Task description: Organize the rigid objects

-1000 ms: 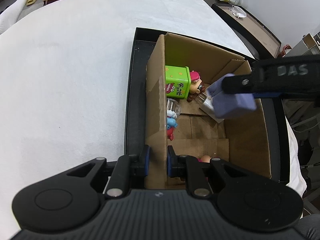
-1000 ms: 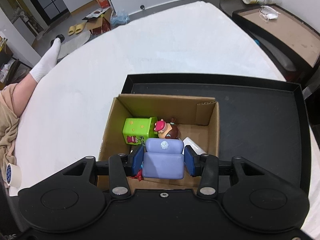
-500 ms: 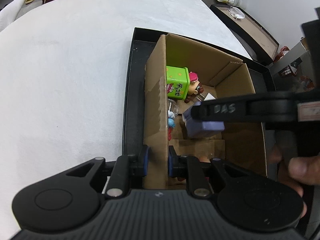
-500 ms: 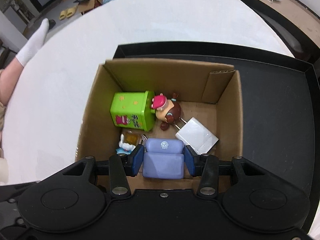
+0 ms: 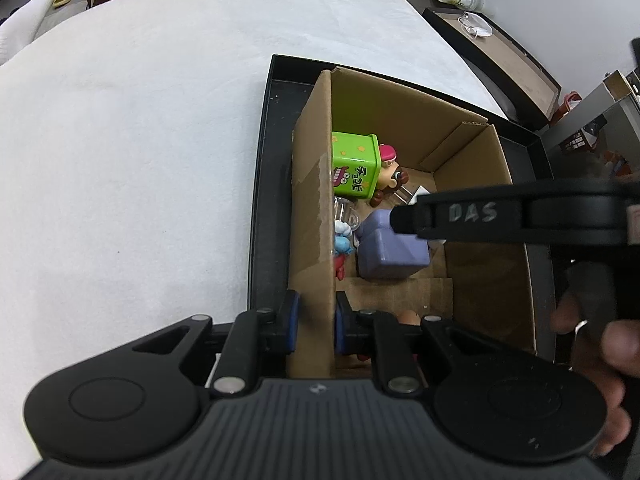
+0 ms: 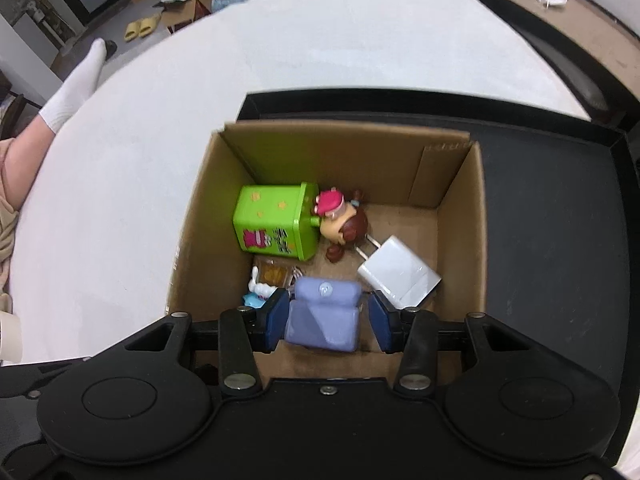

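Note:
A cardboard box point(image 6: 460, 208) stands in a black tray point(image 6: 560, 208). My left gripper point(image 5: 314, 326) is shut on the box's left wall point(image 5: 314, 216). My right gripper point(image 6: 326, 318) is open inside the box, its pads standing apart from a purple toy armchair point(image 6: 324, 314) that rests on the box floor; the chair also shows in the left wrist view point(image 5: 390, 250). Beside it lie a green box point(image 6: 276, 226), a doll with a pink hat point(image 6: 342, 220), a white charger point(image 6: 398, 272) and a small blue figure point(image 6: 256, 294).
The tray sits on a white table point(image 5: 140, 140). A dark side table point(image 6: 568, 12) with a face mask stands at the right. A person's leg in a white sock point(image 6: 68, 96) is at the far left.
My right gripper lowered the purple armchair into the box, then opened and let it go on the box floor. My left gripper kept hold of the box wall.

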Demonstrator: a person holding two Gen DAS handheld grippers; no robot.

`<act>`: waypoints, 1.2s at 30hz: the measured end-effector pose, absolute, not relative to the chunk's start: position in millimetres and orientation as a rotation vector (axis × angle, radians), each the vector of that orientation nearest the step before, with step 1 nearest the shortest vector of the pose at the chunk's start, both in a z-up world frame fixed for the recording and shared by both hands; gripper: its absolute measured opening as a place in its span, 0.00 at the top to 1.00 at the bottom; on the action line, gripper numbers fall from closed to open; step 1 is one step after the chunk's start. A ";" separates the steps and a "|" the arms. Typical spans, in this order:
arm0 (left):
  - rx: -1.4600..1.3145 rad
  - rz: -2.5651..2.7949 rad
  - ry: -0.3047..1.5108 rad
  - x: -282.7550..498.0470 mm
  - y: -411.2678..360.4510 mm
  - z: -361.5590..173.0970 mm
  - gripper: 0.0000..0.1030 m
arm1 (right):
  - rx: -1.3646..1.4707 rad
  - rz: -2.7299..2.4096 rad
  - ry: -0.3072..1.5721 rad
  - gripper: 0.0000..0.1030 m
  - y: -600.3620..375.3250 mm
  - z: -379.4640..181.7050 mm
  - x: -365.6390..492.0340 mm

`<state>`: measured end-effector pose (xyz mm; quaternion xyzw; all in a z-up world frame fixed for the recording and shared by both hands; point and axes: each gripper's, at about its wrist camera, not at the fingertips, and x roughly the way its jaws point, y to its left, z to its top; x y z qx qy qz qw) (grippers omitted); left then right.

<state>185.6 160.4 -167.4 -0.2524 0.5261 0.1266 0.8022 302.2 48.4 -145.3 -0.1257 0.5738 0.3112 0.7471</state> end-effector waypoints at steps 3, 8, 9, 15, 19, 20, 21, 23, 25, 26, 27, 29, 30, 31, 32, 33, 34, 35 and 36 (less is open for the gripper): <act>-0.530 0.279 1.121 186.0 159.2 -162.6 0.85 | -0.262 0.695 1.237 0.57 44.0 -134.5 303.2; -0.510 0.290 1.113 185.4 155.6 -155.5 0.85 | -0.245 0.708 1.204 0.49 35.9 -119.4 303.4; -0.506 0.291 1.112 185.2 154.5 -154.3 0.85 | -0.240 0.710 1.193 0.43 32.6 -115.6 302.7; -0.480 0.306 1.127 185.0 150.0 -155.9 0.85 | -0.212 0.716 1.150 0.32 14.7 -99.2 300.8; -0.462 0.312 1.130 184.3 145.6 -154.8 0.85 | -0.193 0.713 1.117 0.25 -4.2 -88.8 298.4; -0.461 0.313 1.129 183.8 144.6 -153.6 0.85 | -0.190 0.710 1.114 0.25 -8.5 -87.8 298.4; -0.459 0.313 1.126 183.4 143.4 -152.0 0.85 | -0.188 0.707 1.112 0.24 -12.1 -87.3 298.5; -0.452 0.312 1.118 182.9 140.6 -147.7 0.85 | -0.184 0.697 1.103 0.22 -19.7 -86.0 298.5; -0.442 0.315 1.114 182.1 137.8 -143.1 0.84 | -0.174 0.684 1.097 0.19 -27.2 -84.9 298.5; -0.435 0.318 1.110 181.1 136.5 -140.0 0.84 | -0.167 0.679 1.096 0.18 -30.9 -84.5 298.7; -0.429 0.321 1.104 180.1 135.3 -136.7 0.84 | -0.161 0.673 1.096 0.15 -34.6 -83.9 298.7; -0.423 0.321 1.095 178.1 133.5 -130.1 0.83 | -0.148 0.665 1.088 0.12 -41.8 -82.2 298.2; -0.424 0.320 1.089 176.7 133.1 -126.5 0.83 | -0.141 0.660 1.085 0.10 -45.7 -81.3 298.2; -0.425 0.319 1.082 175.1 132.6 -123.3 0.83 | -0.136 0.652 1.083 0.08 -49.8 -80.7 298.1; -0.420 0.320 1.082 174.0 132.1 -119.7 0.82 | -0.130 0.642 1.082 0.07 -53.5 -80.1 298.2; -0.418 0.320 1.081 173.3 131.6 -116.9 0.82 | -0.122 0.632 1.080 0.06 -57.6 -79.5 298.4; -0.417 0.321 1.080 172.6 131.4 -113.9 0.82 | -0.114 0.626 1.078 0.05 -61.4 -79.0 298.3; -0.419 0.325 1.080 171.7 131.3 -111.0 0.81 | -0.106 0.618 1.076 0.05 -65.4 -78.3 298.1; -0.424 0.328 1.079 170.5 131.2 -108.4 0.80 | -0.100 0.613 1.075 0.03 -68.6 -77.5 297.7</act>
